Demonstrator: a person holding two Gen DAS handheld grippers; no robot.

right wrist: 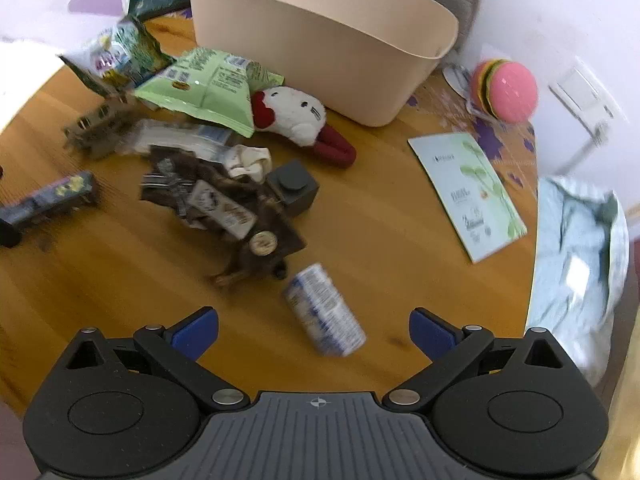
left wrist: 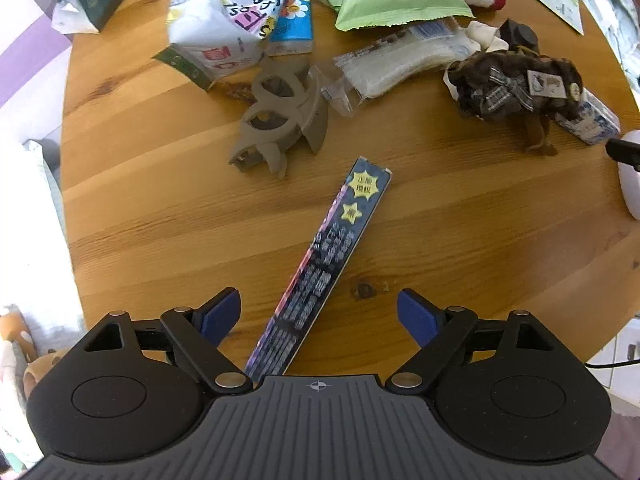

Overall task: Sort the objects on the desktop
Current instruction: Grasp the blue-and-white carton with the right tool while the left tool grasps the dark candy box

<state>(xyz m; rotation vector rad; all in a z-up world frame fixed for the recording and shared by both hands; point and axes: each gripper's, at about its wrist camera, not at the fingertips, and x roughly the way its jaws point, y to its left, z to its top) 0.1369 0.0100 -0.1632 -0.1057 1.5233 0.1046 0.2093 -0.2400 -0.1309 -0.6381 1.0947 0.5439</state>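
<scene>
Left claw [left wrist: 319,316] hangs wide and empty over a long, flat blue box [left wrist: 320,276] lying on the desk [left wrist: 160,220], likely light, stiff cardboard best pinched across its narrow width; right claw [right wrist: 314,334], equally wide, straddles a small soft packet [right wrist: 325,316]

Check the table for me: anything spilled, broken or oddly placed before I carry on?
Nothing spilled or visibly broken. The clutter lies loose beside the beige bin, none visibly inside it. The long dark box lies askew between the left claw's open fingers.

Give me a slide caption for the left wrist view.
Open left hand-held gripper hovers over a long dark blue box on the cluttered round wooden table.
</scene>
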